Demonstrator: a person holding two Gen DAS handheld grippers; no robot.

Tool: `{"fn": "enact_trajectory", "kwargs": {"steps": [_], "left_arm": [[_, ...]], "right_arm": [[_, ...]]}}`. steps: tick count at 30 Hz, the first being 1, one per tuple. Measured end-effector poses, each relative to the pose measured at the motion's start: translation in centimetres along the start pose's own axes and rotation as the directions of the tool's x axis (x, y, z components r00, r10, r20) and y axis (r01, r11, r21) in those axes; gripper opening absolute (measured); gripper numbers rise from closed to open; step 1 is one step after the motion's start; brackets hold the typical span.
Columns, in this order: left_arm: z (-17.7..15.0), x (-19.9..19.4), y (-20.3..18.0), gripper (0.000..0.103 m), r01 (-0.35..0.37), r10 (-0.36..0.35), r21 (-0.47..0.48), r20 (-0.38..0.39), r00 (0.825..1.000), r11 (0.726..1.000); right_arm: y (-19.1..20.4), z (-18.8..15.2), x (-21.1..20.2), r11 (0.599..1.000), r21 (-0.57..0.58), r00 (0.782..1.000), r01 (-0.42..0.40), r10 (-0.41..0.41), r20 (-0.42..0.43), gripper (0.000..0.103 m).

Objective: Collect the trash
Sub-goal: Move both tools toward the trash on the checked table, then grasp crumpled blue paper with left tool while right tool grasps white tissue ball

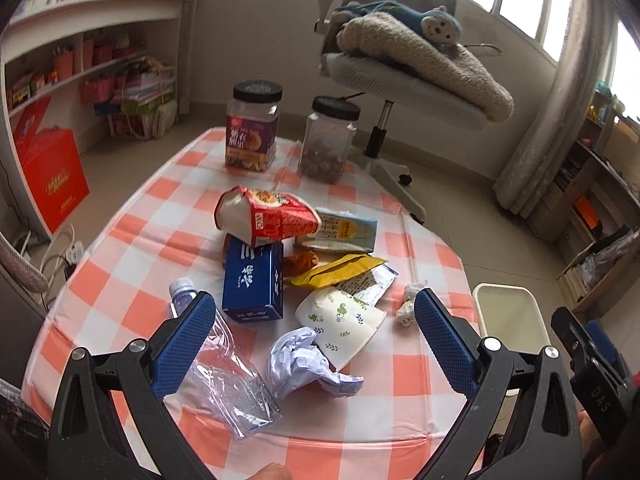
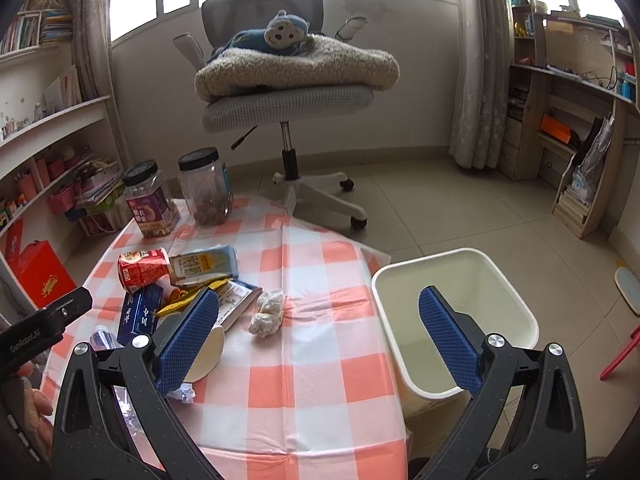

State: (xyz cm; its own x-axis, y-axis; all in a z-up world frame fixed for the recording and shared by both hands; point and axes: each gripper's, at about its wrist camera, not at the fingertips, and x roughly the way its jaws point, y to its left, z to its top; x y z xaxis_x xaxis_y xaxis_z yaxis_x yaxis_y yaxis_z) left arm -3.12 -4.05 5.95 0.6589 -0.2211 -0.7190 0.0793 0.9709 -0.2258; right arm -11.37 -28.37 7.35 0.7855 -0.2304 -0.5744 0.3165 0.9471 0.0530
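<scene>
Trash pile point(image 1: 296, 280) beneath spread-open left gripper point(image 1: 316, 320); bin interior point(image 2: 452, 304) under open right gripper point(image 2: 320, 324).

You could read "GenRobot.AI" in white on the black body of the left gripper point(image 2: 48, 322) in the right wrist view. In the left wrist view, the letters "DAS" stood on the black body of the right gripper point(image 1: 596, 364). The blue box point(image 1: 254, 282), the two jars and the cartons carried printed characters, but these were too small to read.
</scene>
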Motion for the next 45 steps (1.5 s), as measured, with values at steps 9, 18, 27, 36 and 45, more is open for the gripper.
{"fn": "enact_trajectory", "kwargs": {"steps": [9, 18, 27, 36, 45], "left_arm": [[4.8, 2.7, 3.0, 0.097, 0.071, -0.082, -0.064, -0.201, 0.976, 0.995], [-0.8, 7.8, -2.5, 0.097, 0.171, -0.016, 0.281, -0.479, 0.878, 0.944], [-3.3, 11.9, -3.4, 0.089, 0.2, 0.088, 0.456, -0.535, 0.84, 0.867], [-2.4, 10.5, -3.1, 0.066, 0.253, 0.026, 0.461, -0.518, 0.855, 0.851], [2.8, 4.4, 0.7, 0.066, 0.334, -0.198, 0.298, -0.407, 0.892, 0.894]], "right_arm": [[1.4, 3.0, 5.0, 0.998, -0.013, 0.958, -0.062, 0.056, -0.28, 0.096], [1.1, 1.9, 11.3, 0.998, -0.061, 0.93, -0.024, 0.0, -0.366, 0.096], [0.6, 1.2, 15.6, 0.998, -0.048, 0.886, -0.029, 0.003, -0.464, 0.096], [2.2, -1.3, 19.7, 0.997, 0.05, 0.805, -0.056, 0.075, -0.588, 0.096], [4.3, -2.2, 21.8, 0.997, 0.052, 0.777, -0.056, 0.076, -0.625, 0.096]]}}
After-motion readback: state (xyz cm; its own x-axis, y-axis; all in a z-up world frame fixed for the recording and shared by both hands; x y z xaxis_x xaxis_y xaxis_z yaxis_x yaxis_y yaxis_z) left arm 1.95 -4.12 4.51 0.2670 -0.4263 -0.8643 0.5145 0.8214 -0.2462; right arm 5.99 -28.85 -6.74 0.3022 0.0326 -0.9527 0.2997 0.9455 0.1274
